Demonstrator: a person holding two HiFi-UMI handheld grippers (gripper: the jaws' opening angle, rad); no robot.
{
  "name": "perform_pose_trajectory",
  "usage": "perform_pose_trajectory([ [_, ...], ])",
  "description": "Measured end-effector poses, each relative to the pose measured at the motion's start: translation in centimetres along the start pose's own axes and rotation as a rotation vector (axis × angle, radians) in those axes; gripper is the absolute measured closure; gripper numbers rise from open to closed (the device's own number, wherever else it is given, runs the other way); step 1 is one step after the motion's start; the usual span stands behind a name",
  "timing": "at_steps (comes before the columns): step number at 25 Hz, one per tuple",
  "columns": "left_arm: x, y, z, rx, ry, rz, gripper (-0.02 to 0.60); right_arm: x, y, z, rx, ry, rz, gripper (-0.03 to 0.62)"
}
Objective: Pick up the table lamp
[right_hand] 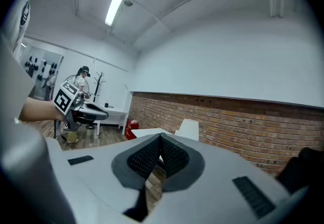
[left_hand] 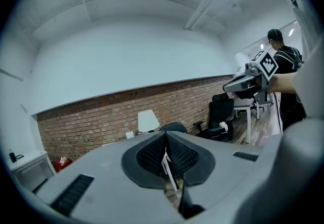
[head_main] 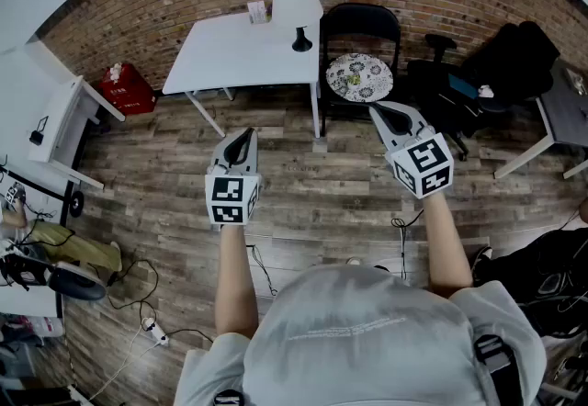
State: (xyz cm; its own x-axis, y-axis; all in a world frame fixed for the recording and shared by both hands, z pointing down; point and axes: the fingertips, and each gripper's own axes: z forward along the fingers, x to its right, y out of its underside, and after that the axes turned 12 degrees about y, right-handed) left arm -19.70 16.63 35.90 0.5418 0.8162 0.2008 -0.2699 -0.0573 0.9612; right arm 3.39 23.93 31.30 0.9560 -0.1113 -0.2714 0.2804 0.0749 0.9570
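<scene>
Left claw (head_main: 246,133) and right claw (head_main: 377,108) both pinched closed, far from table lamp (head_main: 296,0).

Lamp half covered in both gripper views

In the left gripper view the left gripper (left_hand: 165,139) hides the table lamp (left_hand: 147,120) below its shade. In the right gripper view the right gripper (right_hand: 161,139) covers the lamp's foot and most of the tabletop (right_hand: 147,132). In the head view the print on the small box (head_main: 257,12) beside the lamp is too small to read. There the desk (head_main: 562,115) at the right is cut off by the edge.
</scene>
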Motion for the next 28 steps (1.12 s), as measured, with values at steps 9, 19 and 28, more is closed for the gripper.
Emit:
perform_pose_trajectory([
  [9, 1.7, -0.4, 3.0, 0.017, -0.008, -0.054, 0.568, 3.3, 1.4, 0.3, 0.019, -0.011, 0.015, 0.592],
  [19, 3.8, -0.3, 4.8, -0.013, -0.054, -0.062, 0.568, 6.9, 3.0, 0.7, 0.036, -0.059, 0.068, 0.592],
  [28, 1.8, 0.9, 7.6, -0.035, -0.055, -0.065, 0.568, 7.7, 4.8, 4.9, 0.003, -0.095, 0.086, 0.542],
])
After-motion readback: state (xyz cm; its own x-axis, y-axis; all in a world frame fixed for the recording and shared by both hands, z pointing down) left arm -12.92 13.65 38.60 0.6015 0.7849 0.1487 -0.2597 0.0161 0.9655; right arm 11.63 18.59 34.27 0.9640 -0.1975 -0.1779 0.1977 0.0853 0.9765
